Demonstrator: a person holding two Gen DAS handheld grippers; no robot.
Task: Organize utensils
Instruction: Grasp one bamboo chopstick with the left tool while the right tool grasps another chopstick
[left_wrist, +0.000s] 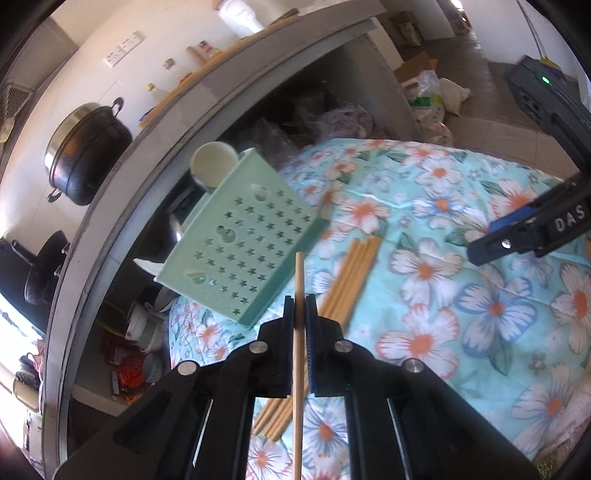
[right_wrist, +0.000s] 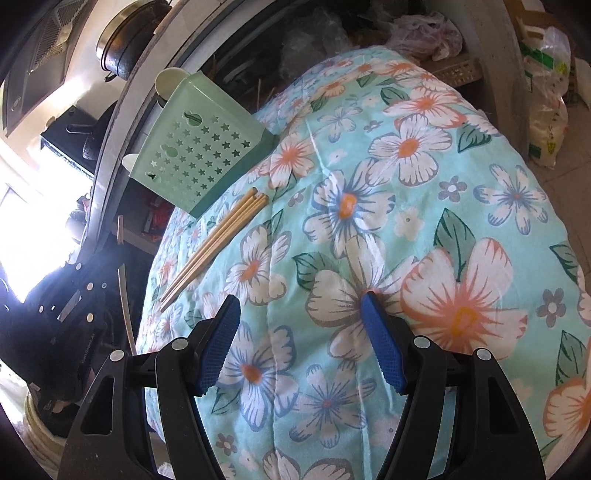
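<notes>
I have the left gripper (left_wrist: 300, 325) clenched on a single chopstick (left_wrist: 299, 295), which runs straight up the middle of the left wrist view, its tip poking out above the pads and its tail dropping off the bottom edge. The move ahead, as I judge it, turns on the green holder (left_wrist: 240, 236): it lies tipped on its side at centre left of that view, its star-punched face up, resting on the edge of the flowered quilt (left_wrist: 443, 258). It sits above and left of my held stick, and I cannot see its open mouth from here, so I would have to swing the stick's long axis round to match the holder's. The remaining chopsticks (left_wrist: 351, 277) lie in a bundle on the quilt just right of my gripper, slanting up toward the holder's lower corner. My right gripper (right_wrist: 301, 343) hangs released over the quilt, nothing between its pads, well apart from the bundle; the left is plainly nearer.
</notes>
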